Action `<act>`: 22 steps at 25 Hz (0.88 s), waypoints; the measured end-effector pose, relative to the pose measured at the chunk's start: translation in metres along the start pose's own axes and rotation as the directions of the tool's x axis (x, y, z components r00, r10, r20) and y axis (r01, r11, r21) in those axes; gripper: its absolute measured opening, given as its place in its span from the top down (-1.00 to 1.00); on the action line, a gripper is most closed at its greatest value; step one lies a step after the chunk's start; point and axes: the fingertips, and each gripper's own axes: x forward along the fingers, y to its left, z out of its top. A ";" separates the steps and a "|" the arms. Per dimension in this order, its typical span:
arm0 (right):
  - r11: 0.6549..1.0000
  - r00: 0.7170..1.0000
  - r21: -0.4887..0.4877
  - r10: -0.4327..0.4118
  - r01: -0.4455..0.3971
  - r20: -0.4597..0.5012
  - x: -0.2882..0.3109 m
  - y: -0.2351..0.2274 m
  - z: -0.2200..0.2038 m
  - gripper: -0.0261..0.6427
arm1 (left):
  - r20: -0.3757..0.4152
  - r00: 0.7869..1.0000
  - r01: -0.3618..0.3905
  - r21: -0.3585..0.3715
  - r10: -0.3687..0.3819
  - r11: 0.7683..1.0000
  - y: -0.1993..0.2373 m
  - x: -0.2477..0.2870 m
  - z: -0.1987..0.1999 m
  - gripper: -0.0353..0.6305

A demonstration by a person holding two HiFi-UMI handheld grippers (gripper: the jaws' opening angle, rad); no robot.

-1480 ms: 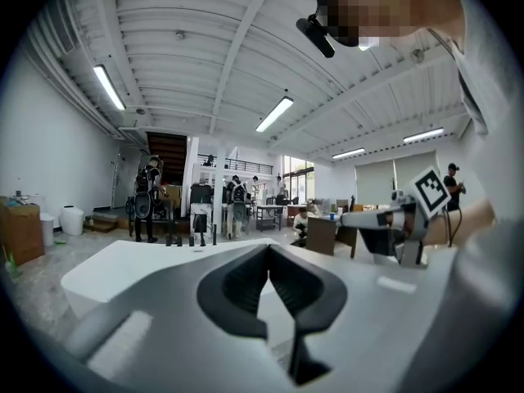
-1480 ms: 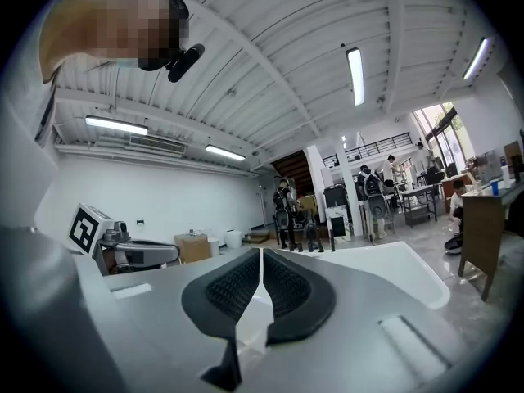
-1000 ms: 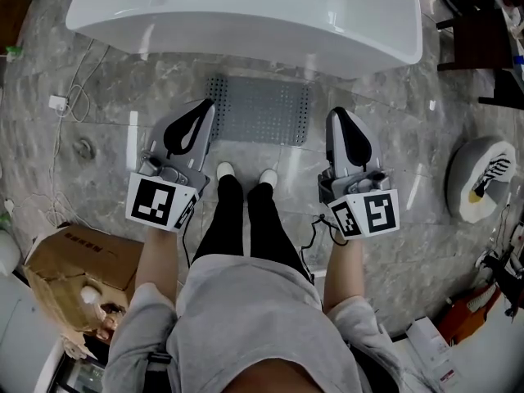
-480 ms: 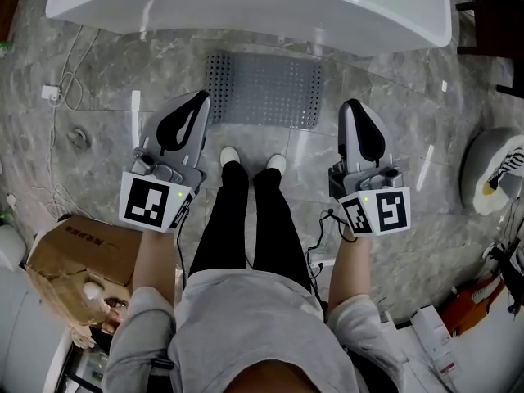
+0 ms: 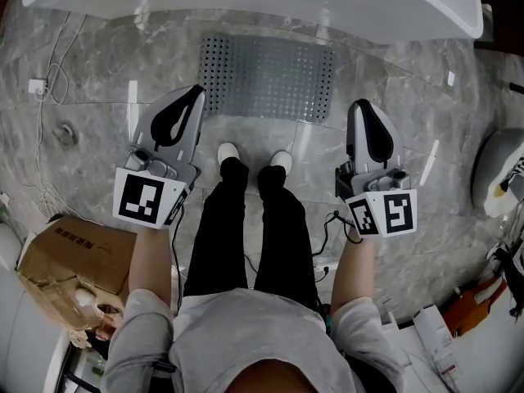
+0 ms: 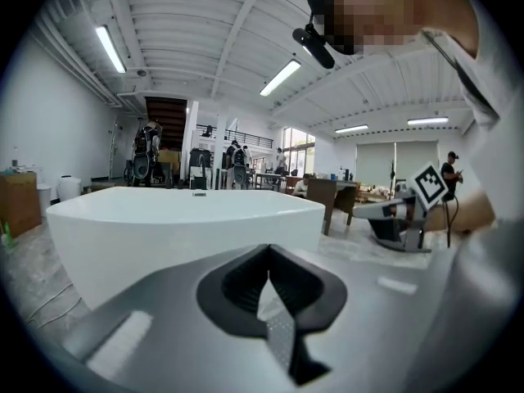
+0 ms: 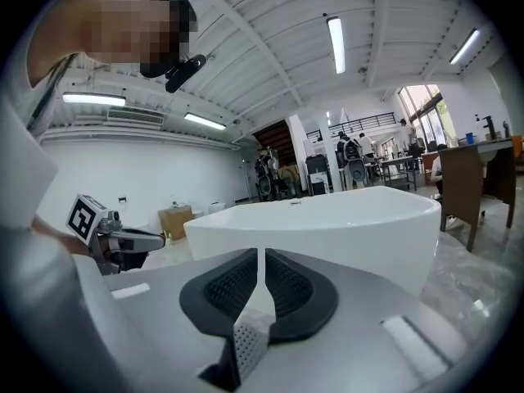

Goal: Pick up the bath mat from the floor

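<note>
Head view, bath mat (image 5: pixel 266 78) nearer, larger

The grey rectangular rubber bath mat (image 5: pixel 266 78) is dotted all over with rows of small dark holes, the stone floor (image 5: pixel 98 80) is grey marble veined in paler streaks, and the oval bathtub (image 5: pixel 246 2) is glossy white. The left gripper (image 5: pixel 195 91) and right gripper (image 5: pixel 361 105) have pale grey shells, black ribbed fingers (image 5: pixel 174 123) and white marker cubes (image 5: pixel 147 199) printed with black squares. The person's trousers (image 5: pixel 246 228) are black, the shoes (image 5: pixel 227 151) white, the top (image 5: pixel 246 334) grey.
</note>
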 end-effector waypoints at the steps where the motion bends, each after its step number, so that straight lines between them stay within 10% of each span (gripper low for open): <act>1: 1.000 1.000 0.003 -0.002 0.002 -0.001 0.001 -0.002 -0.012 0.83 | 0.000 1.000 0.001 0.000 -0.001 1.000 0.001 0.002 -0.012 0.89; 22: 0.998 1.000 -0.067 -0.017 0.019 0.026 0.075 -0.070 -0.241 0.79 | 0.018 1.000 -0.027 0.082 0.026 0.996 0.035 0.093 -0.243 0.89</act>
